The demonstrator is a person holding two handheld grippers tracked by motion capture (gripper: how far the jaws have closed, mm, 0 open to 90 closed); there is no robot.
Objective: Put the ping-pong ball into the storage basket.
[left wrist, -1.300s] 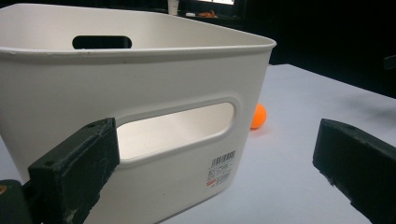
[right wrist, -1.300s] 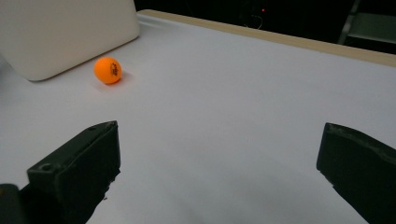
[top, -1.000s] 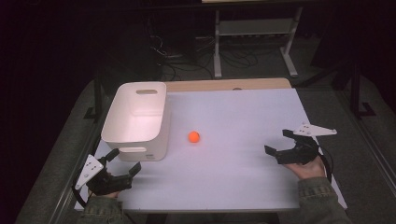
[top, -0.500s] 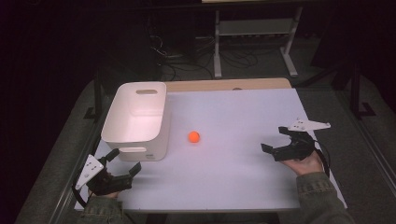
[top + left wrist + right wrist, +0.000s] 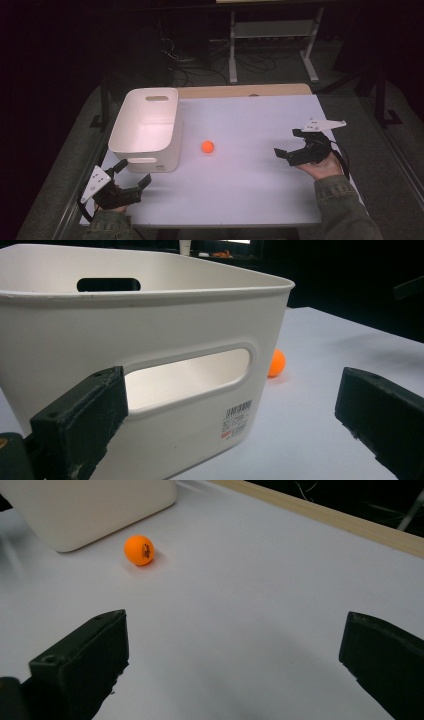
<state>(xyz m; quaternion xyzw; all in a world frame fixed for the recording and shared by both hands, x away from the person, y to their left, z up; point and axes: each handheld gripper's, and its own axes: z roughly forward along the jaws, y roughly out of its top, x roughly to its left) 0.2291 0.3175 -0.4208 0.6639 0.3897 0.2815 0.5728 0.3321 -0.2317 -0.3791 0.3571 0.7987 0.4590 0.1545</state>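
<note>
Dark floor and a tangle of cables fill the upper part of the high view, and below them a white table [image 5: 250,185] with a wooden far edge carries just two things: a white bin [image 5: 146,129] at centre left of the frame and a small orange ball [image 5: 207,146] near the middle, just right of the bin but not touching it. The right tongs [image 5: 296,145] hang over the table at the right of the frame, jaws spread wide and empty, and they point leftward toward the ball. In the right gripper view the ball [image 5: 139,549] sits at the upper left, above and beyond the left jaw rather than between the two, so the tongs would probably have to swing left as well as advance to straddle it. The left tongs [image 5: 131,176] sit at the lower left of the high view, also spread and empty, facing the near wall of the bin [image 5: 150,370]; from there the ball [image 5: 276,363] peeks out past the bin's right corner, partly hidden. A ball has no long axis, so any approach angle should serve, and the right tongs look better placed, with open table between them and the ball.
</note>
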